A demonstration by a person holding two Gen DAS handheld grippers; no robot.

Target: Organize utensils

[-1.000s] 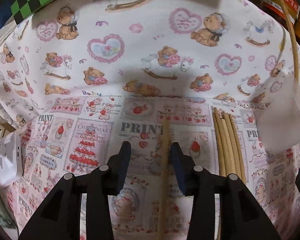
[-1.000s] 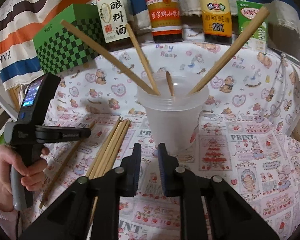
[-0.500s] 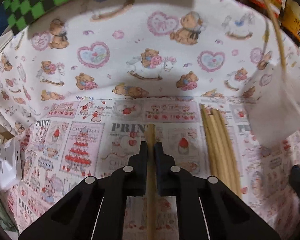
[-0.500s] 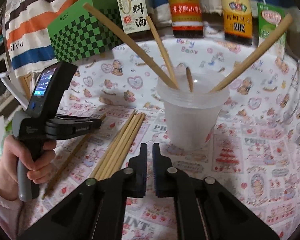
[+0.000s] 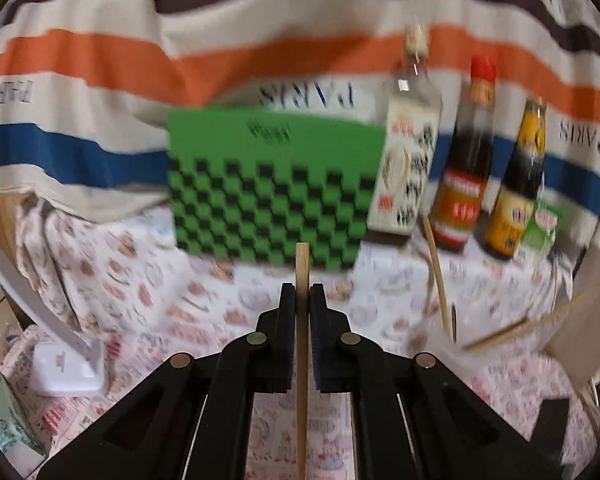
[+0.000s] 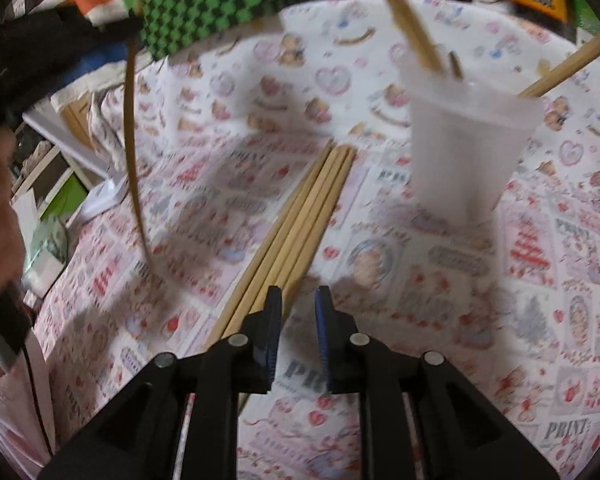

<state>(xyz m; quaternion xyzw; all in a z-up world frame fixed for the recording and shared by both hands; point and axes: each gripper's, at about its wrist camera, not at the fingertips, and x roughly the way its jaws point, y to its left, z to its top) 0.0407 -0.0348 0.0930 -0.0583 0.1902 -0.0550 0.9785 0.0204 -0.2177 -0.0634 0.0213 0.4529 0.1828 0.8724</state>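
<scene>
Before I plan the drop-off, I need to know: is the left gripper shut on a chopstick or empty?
Shut on one: the left gripper has its jaws pressed against a single chopstick that runs between them.

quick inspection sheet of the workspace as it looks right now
surface: bear-print tablecloth.
job's things: chopstick bundle lying flat; plastic cup upright, holding chopsticks.
clutter: green checkered box, three sauce bottles, small green carton, white stand.
grippers: left gripper shut on one chopstick; right gripper open over the bundle.
cables: thin dark cord at the person's sleeve.
surroundings: striped cloth backdrop.
</scene>
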